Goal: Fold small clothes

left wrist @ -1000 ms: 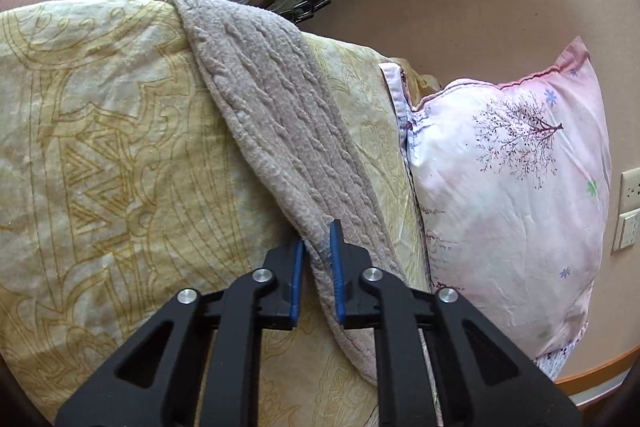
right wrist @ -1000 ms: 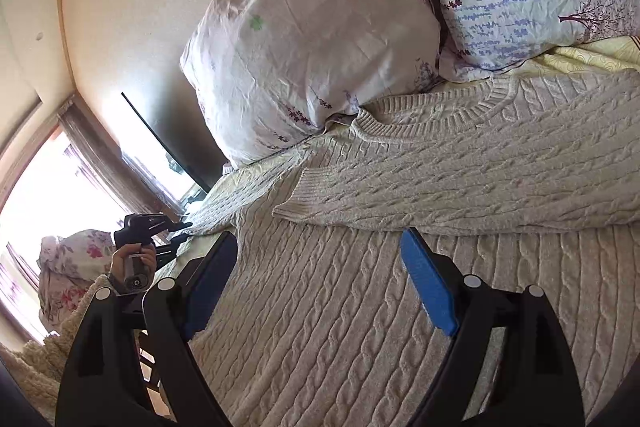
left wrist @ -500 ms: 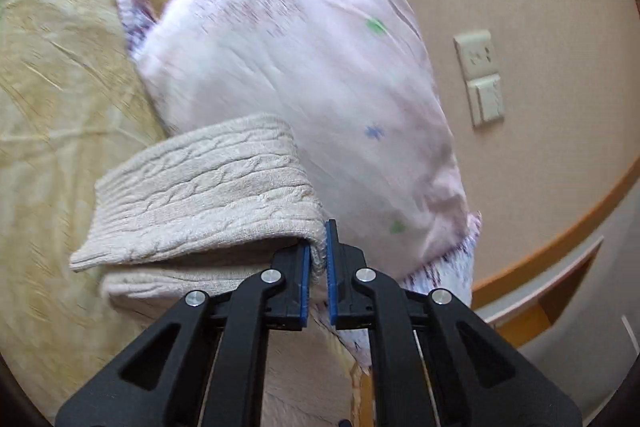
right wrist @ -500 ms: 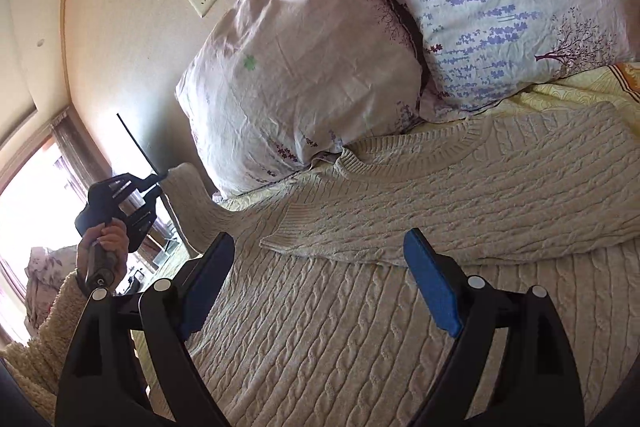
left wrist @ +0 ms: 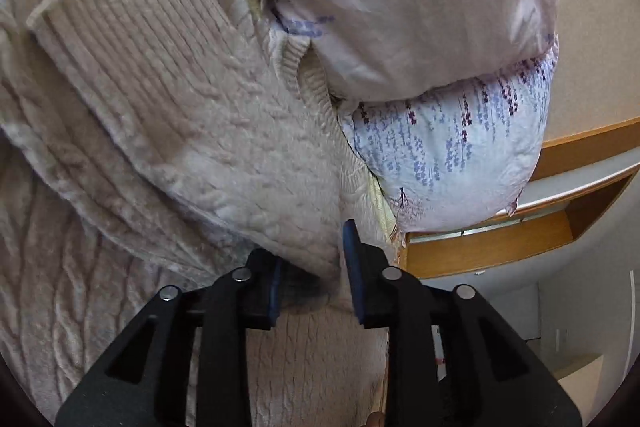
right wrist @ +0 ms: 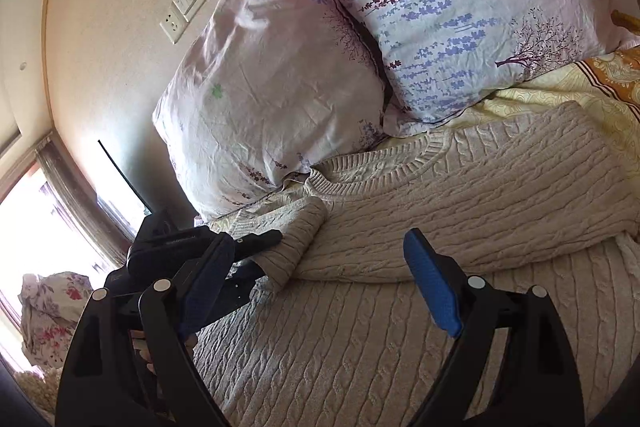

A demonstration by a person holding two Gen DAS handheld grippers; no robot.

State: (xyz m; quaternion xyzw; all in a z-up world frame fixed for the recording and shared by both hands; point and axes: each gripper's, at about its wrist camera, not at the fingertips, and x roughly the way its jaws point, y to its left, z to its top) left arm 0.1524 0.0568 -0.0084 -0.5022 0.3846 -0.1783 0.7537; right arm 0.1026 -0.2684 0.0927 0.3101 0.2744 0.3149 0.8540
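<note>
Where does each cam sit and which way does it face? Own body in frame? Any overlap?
Left wrist: on the left gripper, looking down along its opening jaws at the sweater sleeve fold between them, pillows beyond; a fingertip shows at the bottom edge.
Right wrist: on the right gripper, jaws open and empty, facing across the sweater toward pillows and the wall; the left gripper and a hand show at left.
Shared: sweater, both pillows, left gripper.
</note>
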